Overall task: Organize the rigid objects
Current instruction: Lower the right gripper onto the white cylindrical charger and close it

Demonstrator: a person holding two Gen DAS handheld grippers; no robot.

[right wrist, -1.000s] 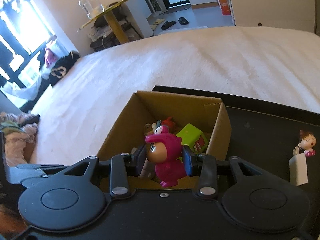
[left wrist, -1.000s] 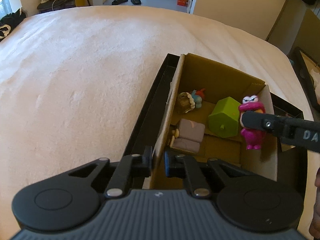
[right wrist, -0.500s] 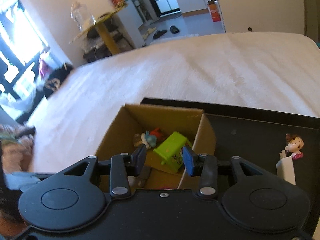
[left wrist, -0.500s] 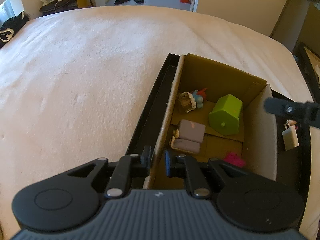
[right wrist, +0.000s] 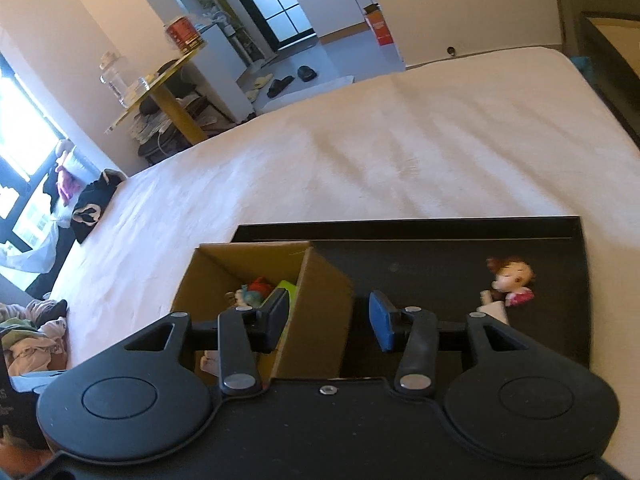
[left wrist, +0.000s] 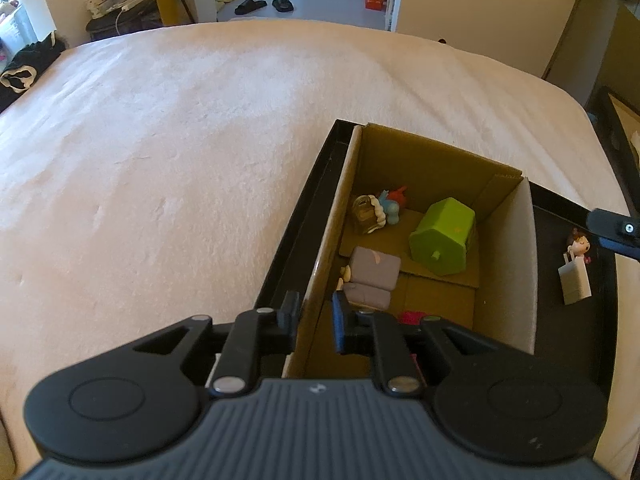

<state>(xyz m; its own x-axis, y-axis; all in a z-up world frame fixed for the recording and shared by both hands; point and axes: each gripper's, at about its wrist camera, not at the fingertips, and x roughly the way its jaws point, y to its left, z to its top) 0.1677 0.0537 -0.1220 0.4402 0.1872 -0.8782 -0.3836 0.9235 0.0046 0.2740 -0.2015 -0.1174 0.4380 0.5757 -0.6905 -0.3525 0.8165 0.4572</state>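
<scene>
A cardboard box (left wrist: 440, 160) stands in a black tray (left wrist: 304, 216) on the bed. Inside it lie a green house toy (left wrist: 444, 240), a grey sofa toy (left wrist: 374, 276), small figures (left wrist: 376, 212) and a pink figure (left wrist: 414, 317) at the near end. My left gripper (left wrist: 316, 314) is shut lightly on the box's left wall. My right gripper (right wrist: 328, 316) hovers above the box's right wall (right wrist: 320, 304); its jaws are opening and hold nothing. One of its fingers (left wrist: 612, 230) shows over the tray near a doll on a white base (left wrist: 576, 264) (right wrist: 510, 280).
The cream bed cover (left wrist: 180, 160) spreads far to the left and back. A second dark tray (left wrist: 616, 140) lies off the bed's right edge. A gold side table with jars (right wrist: 160, 80) and a clothes pile (right wrist: 32, 332) stand to the left.
My right gripper let go of the pink figure, which now lies in the box, then swung right over the tray with wider jaws. My left gripper's fingers eased slightly on the wall.
</scene>
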